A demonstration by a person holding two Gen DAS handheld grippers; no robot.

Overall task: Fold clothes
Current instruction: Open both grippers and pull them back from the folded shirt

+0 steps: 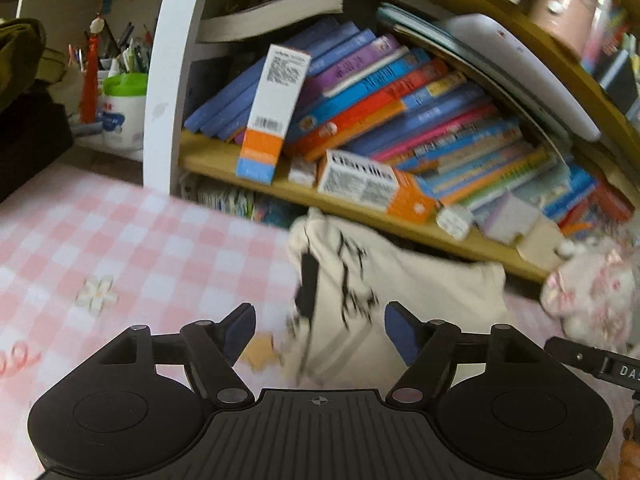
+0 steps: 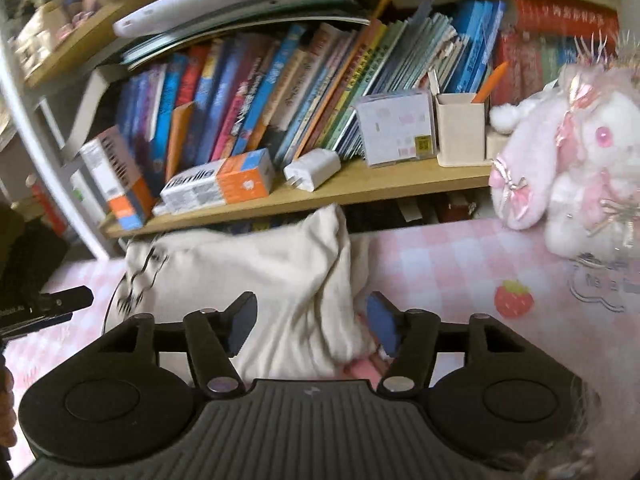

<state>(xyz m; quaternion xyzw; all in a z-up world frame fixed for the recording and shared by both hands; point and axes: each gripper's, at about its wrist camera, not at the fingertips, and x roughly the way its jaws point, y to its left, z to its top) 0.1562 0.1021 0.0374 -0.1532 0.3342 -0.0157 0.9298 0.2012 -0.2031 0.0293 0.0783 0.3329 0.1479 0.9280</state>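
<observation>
A cream garment with a black print lies crumpled on the pink checked tablecloth, up against the foot of the bookshelf. My left gripper hovers over its near left part with the jaws wide apart and no pad touching the cloth. In the right wrist view the same garment bulges up in a soft heap. My right gripper is open over the heap's right edge, where the fabric shows between the blue pads without being pinched. Both views are blurred.
A wooden shelf full of slanting books runs right behind the garment, with orange-and-white boxes and a white charger on its edge. A pink plush rabbit sits at the right. A dark bag lies at the far left.
</observation>
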